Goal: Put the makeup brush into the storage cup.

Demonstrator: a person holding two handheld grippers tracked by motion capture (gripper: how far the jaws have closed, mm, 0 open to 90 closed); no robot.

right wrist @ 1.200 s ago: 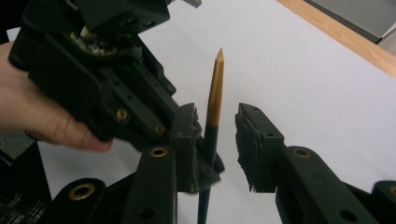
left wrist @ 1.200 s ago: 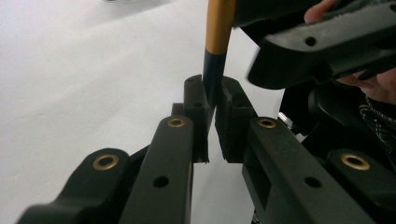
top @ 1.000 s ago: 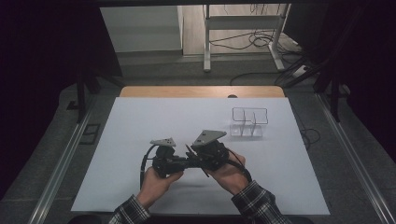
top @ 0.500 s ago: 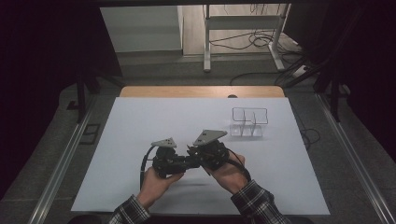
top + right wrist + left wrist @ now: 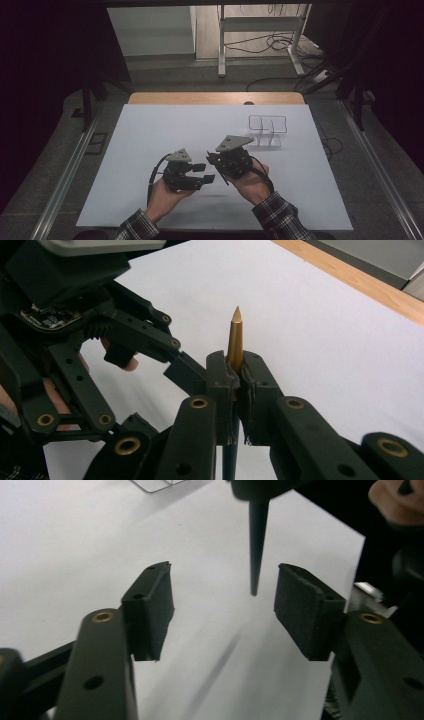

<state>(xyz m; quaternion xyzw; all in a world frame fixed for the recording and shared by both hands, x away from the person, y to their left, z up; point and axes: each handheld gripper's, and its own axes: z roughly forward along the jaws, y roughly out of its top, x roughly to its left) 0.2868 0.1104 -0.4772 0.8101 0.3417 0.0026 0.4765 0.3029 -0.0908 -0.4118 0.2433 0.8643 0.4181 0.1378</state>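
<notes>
The right gripper [image 5: 235,382] is clamped tight on the pen [image 5: 235,337], just right of the left gripper [image 5: 200,172], whose jaws have just been opening, nothing between them. Best draw them apart slowly, keeping that grip firm above the tabletop [image 5: 150,130].

Glossy brass-tipped pen [image 5: 235,337], matt white tabletop [image 5: 165,130], clear plastic organizer [image 5: 267,130]

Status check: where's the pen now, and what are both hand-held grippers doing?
Right hand-held gripper shut on pen, gold tip out. Left hand-held gripper jaws just opened, nothing between pads. Clear wire rack far right, not in the way.
</notes>
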